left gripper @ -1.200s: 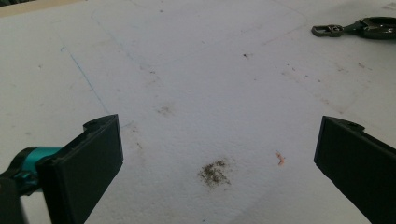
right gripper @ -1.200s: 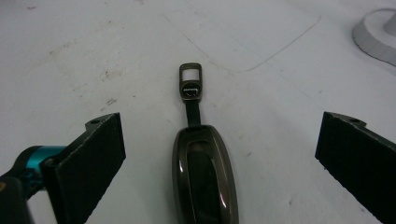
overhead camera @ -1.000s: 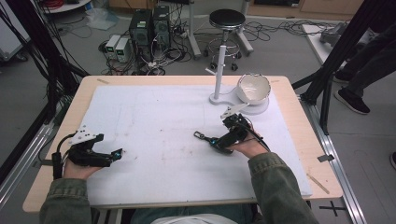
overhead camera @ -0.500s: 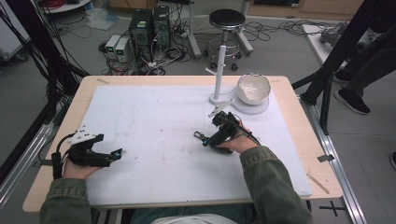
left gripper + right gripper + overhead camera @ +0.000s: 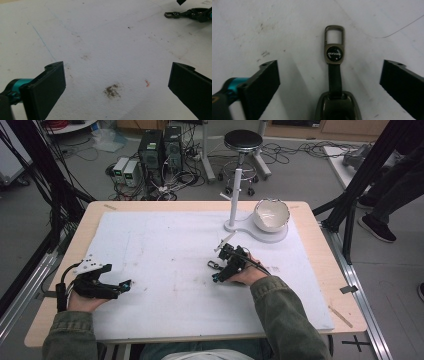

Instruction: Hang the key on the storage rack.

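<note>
Two grippers on the white mat (image 5: 165, 245). Left gripper (image 5: 126, 284) low at the near left, jaws wide apart over bare, stained mat, nothing between them. Right gripper (image 5: 214, 272) near mid-table, jaws likewise spread wide, clamping nothing. One key fob (image 5: 337, 106) lying between those jaws, its strap running forward to one metal clip (image 5: 334, 41) just ahead. Beyond the right gripper, one white stand (image 5: 236, 195) and one white bowl (image 5: 271, 214) on its base.

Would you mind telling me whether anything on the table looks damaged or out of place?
Yes: the white bowl on the white stand base at the far right has a jagged, uneven rim, like a broken shell. The white mat also carries dark smudges.
</note>
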The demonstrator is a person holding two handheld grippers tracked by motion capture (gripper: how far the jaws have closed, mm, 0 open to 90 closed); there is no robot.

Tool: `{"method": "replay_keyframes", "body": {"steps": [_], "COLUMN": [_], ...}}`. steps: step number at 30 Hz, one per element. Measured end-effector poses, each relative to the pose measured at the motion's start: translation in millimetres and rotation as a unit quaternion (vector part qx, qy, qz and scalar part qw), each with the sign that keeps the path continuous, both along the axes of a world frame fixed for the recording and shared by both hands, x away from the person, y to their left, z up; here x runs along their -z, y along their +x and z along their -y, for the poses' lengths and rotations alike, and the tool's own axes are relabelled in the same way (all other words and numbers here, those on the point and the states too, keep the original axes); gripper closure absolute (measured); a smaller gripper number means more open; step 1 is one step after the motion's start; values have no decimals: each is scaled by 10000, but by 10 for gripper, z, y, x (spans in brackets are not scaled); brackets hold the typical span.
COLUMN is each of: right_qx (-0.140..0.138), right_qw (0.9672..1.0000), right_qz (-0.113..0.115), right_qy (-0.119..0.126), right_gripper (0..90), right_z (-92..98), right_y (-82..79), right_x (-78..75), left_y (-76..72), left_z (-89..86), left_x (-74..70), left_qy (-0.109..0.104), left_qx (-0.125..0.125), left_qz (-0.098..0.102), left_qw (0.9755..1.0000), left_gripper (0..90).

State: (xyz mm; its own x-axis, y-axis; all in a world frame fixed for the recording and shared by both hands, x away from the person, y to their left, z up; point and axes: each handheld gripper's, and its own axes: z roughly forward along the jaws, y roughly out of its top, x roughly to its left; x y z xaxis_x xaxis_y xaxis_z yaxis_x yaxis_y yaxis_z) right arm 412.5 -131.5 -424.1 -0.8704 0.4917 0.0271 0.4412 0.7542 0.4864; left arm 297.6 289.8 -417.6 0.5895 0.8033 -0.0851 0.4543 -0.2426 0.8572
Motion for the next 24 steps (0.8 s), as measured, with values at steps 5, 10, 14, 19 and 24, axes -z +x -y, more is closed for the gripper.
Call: {"method": "replay_keyframes", "body": {"steps": [5,10,14,19,24], "right_qx": [44,15,110,142,178], "right_qw": [9998,9998,9998,9998,9997], "right_qz": [-64,10,62,-54,-114], "right_qy": [-171,-176,-184,-96,-141], "right_gripper": [197,379,509,595,628], "right_z": [1,20,26,46,41], "right_y": [-4,-14,-4,23,39], "right_x": [3,-46,-66,-70,-47], "left_y": [2,0,0,4,5], "left_z": [0,-4,-2,-8,-9], "left_x": [0,-2,-1,0,0], "left_qy": [2,-40,-59,-49,-54], "left_qx": [9,2,7,23,24], "left_qz": [-1,-4,-5,-13,-14], "left_qw": [10000,10000,10000,10000,10000], "left_gripper": [17,17,17,17,17]}}
